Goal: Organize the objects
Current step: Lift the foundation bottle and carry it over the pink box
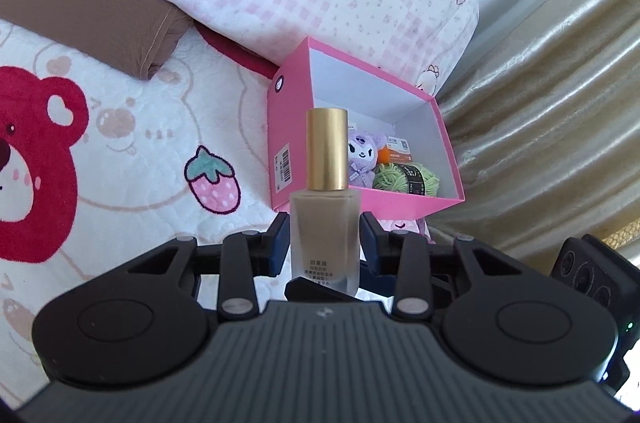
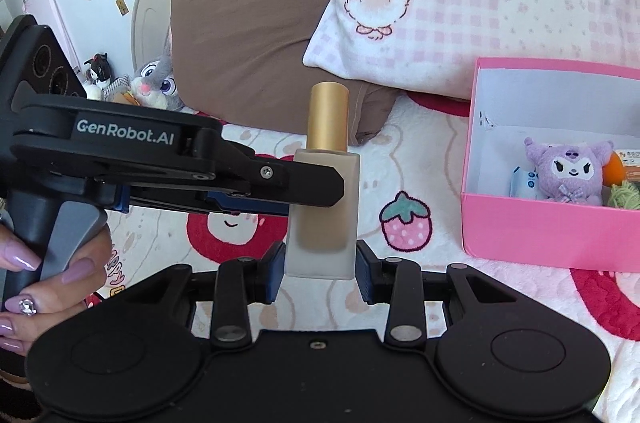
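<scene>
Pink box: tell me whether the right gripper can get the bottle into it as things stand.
Probably yes. The pink box is open on top, and the right gripper and left gripper both clamp the bottle, with bare blanket between.

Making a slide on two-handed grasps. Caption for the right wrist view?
Both grippers, right and left, clamp an upright gold-capped bottle above the bedspread, pink box nearby.

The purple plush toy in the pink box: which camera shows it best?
The right wrist view: the purple plush toy sits unobstructed inside the pink box, face and ears clear. In the left wrist view the toy is smaller and partly hidden behind the gold-capped bottle.
</scene>
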The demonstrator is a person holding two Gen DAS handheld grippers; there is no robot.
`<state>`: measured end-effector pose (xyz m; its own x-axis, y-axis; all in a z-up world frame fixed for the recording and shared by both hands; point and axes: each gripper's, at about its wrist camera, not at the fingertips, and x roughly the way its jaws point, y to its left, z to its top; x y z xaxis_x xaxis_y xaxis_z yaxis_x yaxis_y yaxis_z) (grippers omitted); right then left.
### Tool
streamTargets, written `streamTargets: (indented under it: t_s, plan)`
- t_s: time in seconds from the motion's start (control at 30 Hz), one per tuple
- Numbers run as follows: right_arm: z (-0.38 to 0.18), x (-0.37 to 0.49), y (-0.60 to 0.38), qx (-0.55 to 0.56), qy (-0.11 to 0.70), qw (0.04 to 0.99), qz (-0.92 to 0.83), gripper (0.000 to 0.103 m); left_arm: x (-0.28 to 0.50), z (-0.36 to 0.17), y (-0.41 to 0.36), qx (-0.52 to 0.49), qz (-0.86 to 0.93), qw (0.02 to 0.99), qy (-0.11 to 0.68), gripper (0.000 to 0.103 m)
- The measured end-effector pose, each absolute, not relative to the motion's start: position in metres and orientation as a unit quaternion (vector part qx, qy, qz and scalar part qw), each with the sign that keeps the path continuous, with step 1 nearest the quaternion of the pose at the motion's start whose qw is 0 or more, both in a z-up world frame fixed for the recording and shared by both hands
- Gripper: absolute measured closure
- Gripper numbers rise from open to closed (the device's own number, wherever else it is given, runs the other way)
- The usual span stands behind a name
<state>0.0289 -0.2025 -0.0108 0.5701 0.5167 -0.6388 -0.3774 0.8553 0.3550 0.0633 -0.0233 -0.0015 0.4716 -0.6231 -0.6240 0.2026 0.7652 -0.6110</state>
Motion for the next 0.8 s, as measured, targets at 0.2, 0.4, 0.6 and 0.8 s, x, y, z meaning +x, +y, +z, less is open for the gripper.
streamTargets:
  t_s: [0.2, 0.4, 0.6, 0.8]
  plan:
    - [0.002, 0.03, -0.22, 0.101, 0.371, 0.89, 0.243, 0.062, 0.073, 0.017, -0.042, -0.221, -0.26, 0.829, 0.444, 0.067]
    - [0.008, 0.037, -0.24, 0.113, 0.361, 0.897, 0.229, 0.062, 0.083, 0.024, -0.066, -0.208, -0.265, 0.832, 0.441, 0.067]
    - [0.005, 0.052, -0.257, 0.127, 0.361, 0.899, 0.213, 0.062, 0.101, 0.022, -0.088, -0.197, -0.265, 0.832, 0.445, 0.067]
    - [0.011, 0.076, -0.274, 0.084, 0.348, 0.915, 0.187, 0.062, 0.127, 0.023, -0.114, -0.204, -0.263, 0.834, 0.44, 0.067]
